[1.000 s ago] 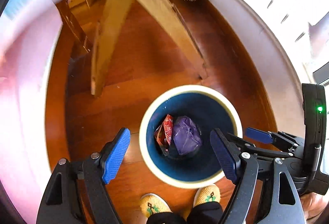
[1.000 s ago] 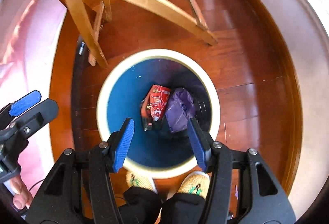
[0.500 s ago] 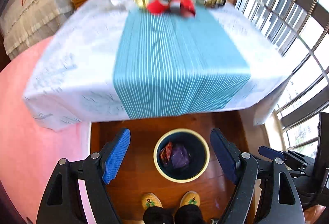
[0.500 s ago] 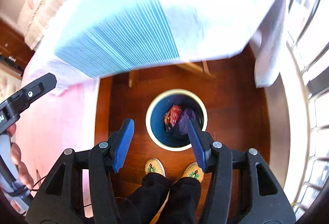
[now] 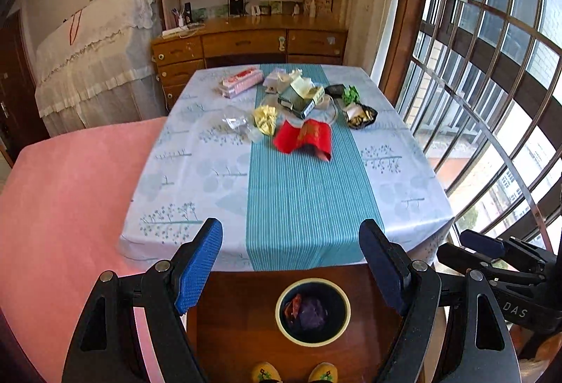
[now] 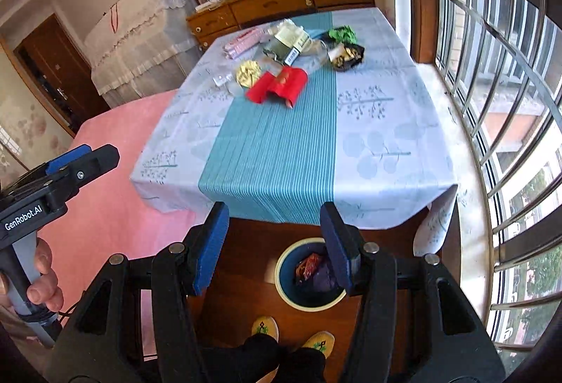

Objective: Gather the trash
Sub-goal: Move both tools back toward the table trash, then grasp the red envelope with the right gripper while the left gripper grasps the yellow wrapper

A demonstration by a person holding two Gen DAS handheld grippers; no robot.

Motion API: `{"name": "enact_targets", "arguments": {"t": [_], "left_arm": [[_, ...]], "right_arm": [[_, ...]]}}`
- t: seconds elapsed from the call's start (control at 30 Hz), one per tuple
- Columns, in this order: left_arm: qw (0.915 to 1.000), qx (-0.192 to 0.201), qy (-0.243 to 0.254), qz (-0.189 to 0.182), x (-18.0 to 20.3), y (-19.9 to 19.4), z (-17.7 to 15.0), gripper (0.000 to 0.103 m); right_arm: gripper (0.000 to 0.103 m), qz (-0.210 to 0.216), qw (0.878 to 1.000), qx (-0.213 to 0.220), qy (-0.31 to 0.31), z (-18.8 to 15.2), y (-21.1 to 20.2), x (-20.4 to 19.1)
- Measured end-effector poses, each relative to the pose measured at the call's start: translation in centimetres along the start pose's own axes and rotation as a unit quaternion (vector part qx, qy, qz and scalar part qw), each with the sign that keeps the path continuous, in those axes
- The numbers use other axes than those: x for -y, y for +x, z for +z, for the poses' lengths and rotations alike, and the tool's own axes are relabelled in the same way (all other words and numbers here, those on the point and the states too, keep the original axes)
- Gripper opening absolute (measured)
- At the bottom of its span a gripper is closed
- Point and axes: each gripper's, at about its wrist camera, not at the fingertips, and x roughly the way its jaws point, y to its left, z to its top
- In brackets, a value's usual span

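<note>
A round blue bin [image 5: 342, 307] [image 6: 285, 290] with a cream rim stands on the wooden floor below the table's near edge; a red wrapper [image 5: 293, 305] and a purple bag [image 5: 312, 311] lie inside. On the table's far half lies a pile of trash: a red wrapper [image 5: 304, 137] [image 6: 277, 86], a gold wrapper [image 5: 265, 118], a dark green box [image 5: 300, 98], a black snack bag [image 5: 361, 116]. My left gripper [image 5: 291, 260] is open and empty, high above the bin. My right gripper [image 6: 274, 242] is open and empty too.
The table carries a white cloth with a teal striped runner [image 5: 302, 207]. A pink bed [image 5: 63, 193] lies left of it, barred windows [image 5: 491, 84] to the right, a wooden dresser [image 5: 246, 42] behind. The person's slippered feet [image 5: 295, 374] stand by the bin.
Both grippers have risen from just over the bin to above table height and tilted up, so the tabletop and trash pile come into view. The jaws have kept their width.
</note>
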Motion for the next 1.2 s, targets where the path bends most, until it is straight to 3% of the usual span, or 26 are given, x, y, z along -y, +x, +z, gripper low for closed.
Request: {"name": "enact_targets", "arguments": {"t": [0.23,0.43,0.73,0.93,1.2], "left_arm": [[0.9991,0.029,-0.008,0.028,-0.6,-1.7,5.1,0.081],[0.9992,0.022,-0.007,0.032,-2.1,0.8,8.9,0.081],[0.9991,-0.040,0.003,-0.012,-7.2,13.0,14.8,0.081],[0.9934,-0.100,0.018,-0.053,-11.2,22.1,19.9,0.081],[0.9831,-0.153,0.055,-0.085,-14.2,31.8,24.4,0.081]], "right_arm": [[0.052,0.007,0.999,0.037,-0.025,5.7,-0.9,-1.4],[0.057,0.001,0.999,0.036,-0.032,10.2,2.5,-2.0],[0.063,-0.038,0.999,-0.009,0.002,16.3,14.2,-1.9],[0.065,-0.068,0.995,-0.056,0.041,19.4,24.0,-1.3],[0.065,-0.111,0.982,-0.113,0.108,20.1,34.6,0.5]]}}
